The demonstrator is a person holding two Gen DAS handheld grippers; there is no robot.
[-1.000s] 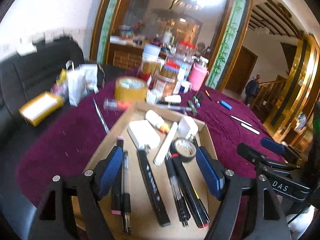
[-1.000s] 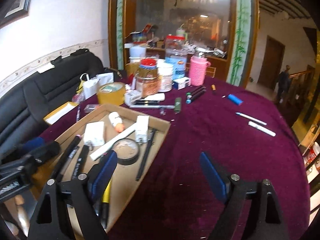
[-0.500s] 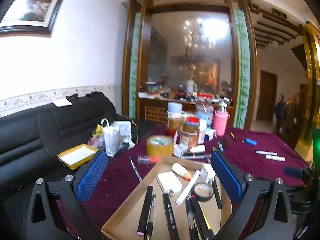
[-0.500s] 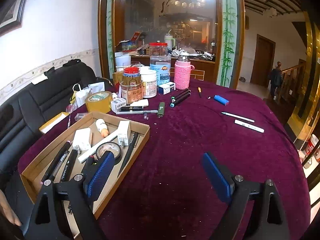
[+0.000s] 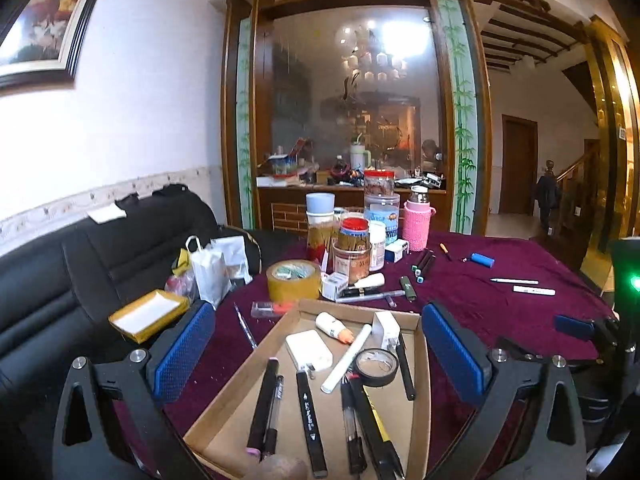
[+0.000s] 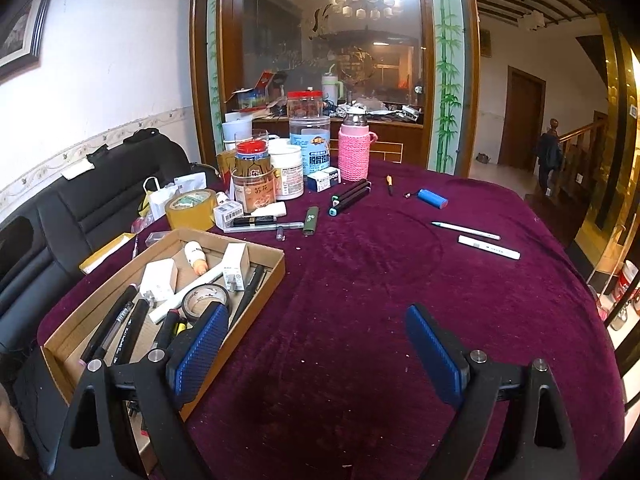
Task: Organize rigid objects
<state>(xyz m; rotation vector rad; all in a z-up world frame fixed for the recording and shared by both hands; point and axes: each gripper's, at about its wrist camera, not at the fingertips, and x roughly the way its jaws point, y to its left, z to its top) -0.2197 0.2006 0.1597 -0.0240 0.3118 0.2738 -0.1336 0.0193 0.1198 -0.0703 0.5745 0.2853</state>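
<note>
One shallow cardboard tray (image 5: pixel 420 364) of pens, between wide, empty left tongs (image 5: pixel 318 354). Right tongs (image 6: pixel 318 350) wide, empty; two white pens (image 6: pixel 489 247) well ahead.

White walls carry a framed painting (image 5: pixel 38 20). A black leather sofa (image 5: pixel 80 256) stands left of the table (image 6: pixel 400 280), before a wood-framed glass partition (image 5: pixel 352 120) reflecting a chandelier (image 5: pixel 372 60).

Cloth (image 6: pixel 360 280) showing deep purple; box (image 6: pixel 276 268) plain brown cardboard. Gripper pads (image 6: pixel 200 344) showing blue w/ fine grid texture. Bottle sleeve (image 6: pixel 354 156) showing pink knit. Tape roll (image 5: pixel 294 280) tan; lighter (image 6: pixel 432 199) blue.
</note>
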